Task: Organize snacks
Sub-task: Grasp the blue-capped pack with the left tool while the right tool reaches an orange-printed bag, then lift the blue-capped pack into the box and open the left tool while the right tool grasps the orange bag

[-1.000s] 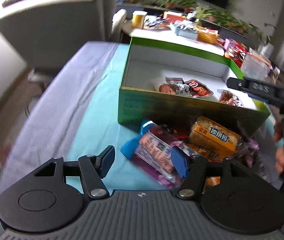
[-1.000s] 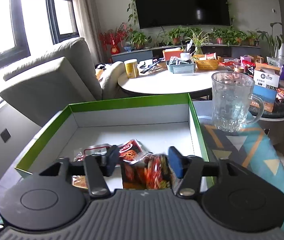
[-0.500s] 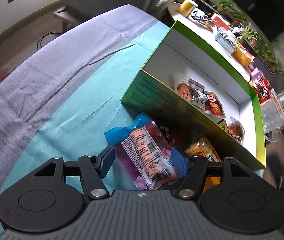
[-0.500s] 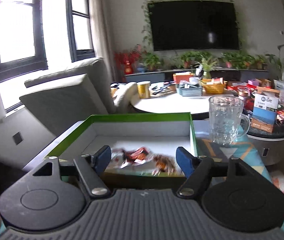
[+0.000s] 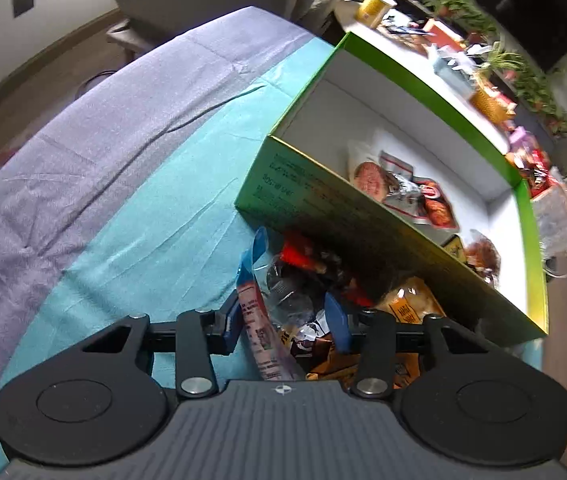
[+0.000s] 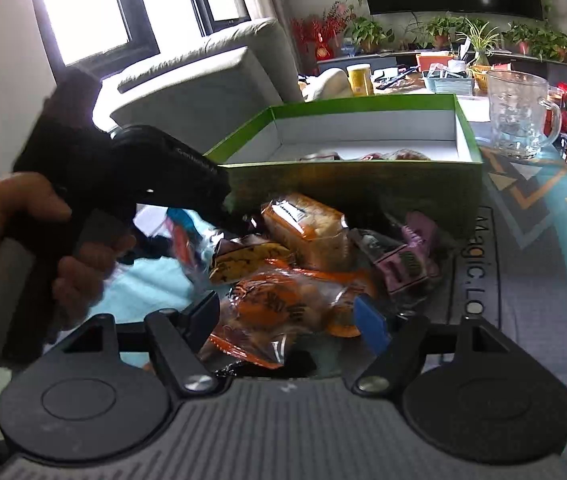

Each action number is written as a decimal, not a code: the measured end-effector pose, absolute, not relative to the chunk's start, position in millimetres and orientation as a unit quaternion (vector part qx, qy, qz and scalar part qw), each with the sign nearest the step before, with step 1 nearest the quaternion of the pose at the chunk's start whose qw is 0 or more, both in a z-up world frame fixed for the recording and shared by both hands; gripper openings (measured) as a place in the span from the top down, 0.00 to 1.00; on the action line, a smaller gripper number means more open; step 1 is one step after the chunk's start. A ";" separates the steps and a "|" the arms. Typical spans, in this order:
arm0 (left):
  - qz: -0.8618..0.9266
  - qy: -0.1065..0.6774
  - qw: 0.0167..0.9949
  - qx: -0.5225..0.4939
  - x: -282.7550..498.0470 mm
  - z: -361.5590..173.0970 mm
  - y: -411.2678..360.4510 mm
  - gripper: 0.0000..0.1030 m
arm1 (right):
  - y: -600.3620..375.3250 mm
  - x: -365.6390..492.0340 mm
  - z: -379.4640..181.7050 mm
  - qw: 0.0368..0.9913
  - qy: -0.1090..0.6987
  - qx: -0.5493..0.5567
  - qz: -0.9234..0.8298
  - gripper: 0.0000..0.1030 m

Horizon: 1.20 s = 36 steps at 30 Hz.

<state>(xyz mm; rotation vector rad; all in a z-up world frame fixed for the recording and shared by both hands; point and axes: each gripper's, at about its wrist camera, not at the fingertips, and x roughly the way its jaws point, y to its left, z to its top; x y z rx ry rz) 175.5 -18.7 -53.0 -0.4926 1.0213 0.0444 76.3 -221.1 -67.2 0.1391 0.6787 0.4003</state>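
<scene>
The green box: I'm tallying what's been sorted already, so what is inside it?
Inside the green box, a few wrapped snacks lie on its white floor. The near wall hides the strip of floor behind it.

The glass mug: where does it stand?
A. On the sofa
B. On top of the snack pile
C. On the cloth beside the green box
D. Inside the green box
C. The glass mug stands empty on the patterned cloth, just right of the green box in the right wrist view.
</scene>
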 end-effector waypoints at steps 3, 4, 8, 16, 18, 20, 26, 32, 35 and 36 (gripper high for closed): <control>0.010 0.481 0.845 -0.232 171.1 -51.4 -12.0 0.67 | -208.9 81.8 -67.9 0.922 0.337 0.054 0.184 0.22; 0.008 0.479 0.847 -0.232 169.2 -50.5 -10.3 0.69 | -205.9 83.9 -69.1 0.921 0.340 0.052 0.183 0.22; -0.001 0.471 0.854 -0.220 160.2 -45.9 -5.8 0.78 | -200.0 87.9 -72.1 0.921 0.346 0.046 0.175 0.21; -0.021 0.451 0.867 -0.211 140.4 -35.0 10.2 0.91 | -202.8 81.4 -74.7 0.927 0.338 0.025 0.164 0.36; -0.031 0.440 0.871 -0.214 136.0 -29.5 13.7 0.91 | -206.2 80.2 -73.7 0.926 0.337 0.033 0.168 0.39; -0.040 0.431 0.875 -0.218 133.3 -23.0 15.9 0.91 | -208.0 77.6 -72.2 0.927 0.334 0.036 0.168 0.39; -0.050 0.403 0.888 -0.217 128.4 -6.0 18.4 0.91 | -210.9 70.1 -61.6 0.935 0.311 0.044 0.166 0.39; -0.062 0.377 0.903 -0.197 127.9 7.4 12.3 0.91 | -216.6 64.6 -45.4 0.946 0.281 0.048 0.155 0.39; -0.074 0.360 0.911 -0.184 130.1 15.0 7.2 0.91 | -220.7 63.4 -37.1 0.952 0.264 0.050 0.148 0.39; -0.078 0.356 0.913 -0.182 131.9 17.6 5.2 0.91 | -221.3 63.7 -35.2 0.953 0.259 0.051 0.145 0.39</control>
